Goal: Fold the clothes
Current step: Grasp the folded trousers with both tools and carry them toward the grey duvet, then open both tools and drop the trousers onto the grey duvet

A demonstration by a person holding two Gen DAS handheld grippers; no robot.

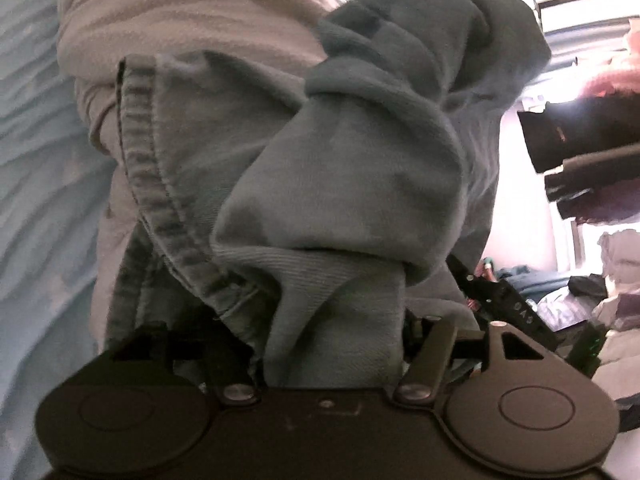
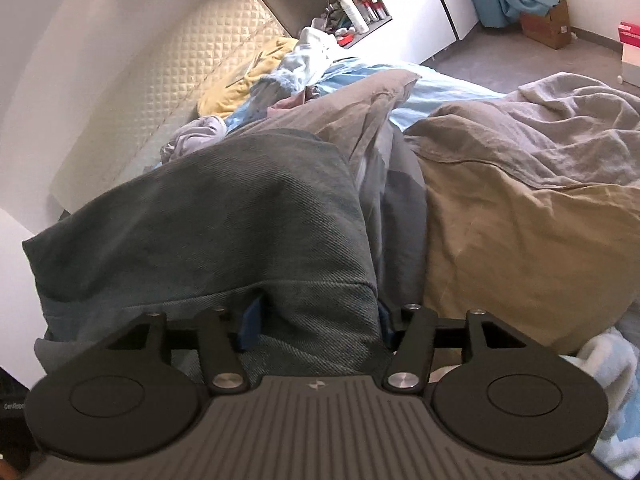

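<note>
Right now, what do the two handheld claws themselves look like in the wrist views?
Both are matte black. The left claw has a smooth body, two round caps with an inset circle, and link arms on silver pivot pins. The right claw is alike, but its body is ribbed grey with a small pale logo, and blue fingers show. No cables, hands or sleeves visible.

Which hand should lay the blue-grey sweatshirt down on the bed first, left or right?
Probably right. The right tool has the sweatshirt draped smooth, with open bed beyond it. The left tool faces a bunched sleeve crowding its view.
</note>
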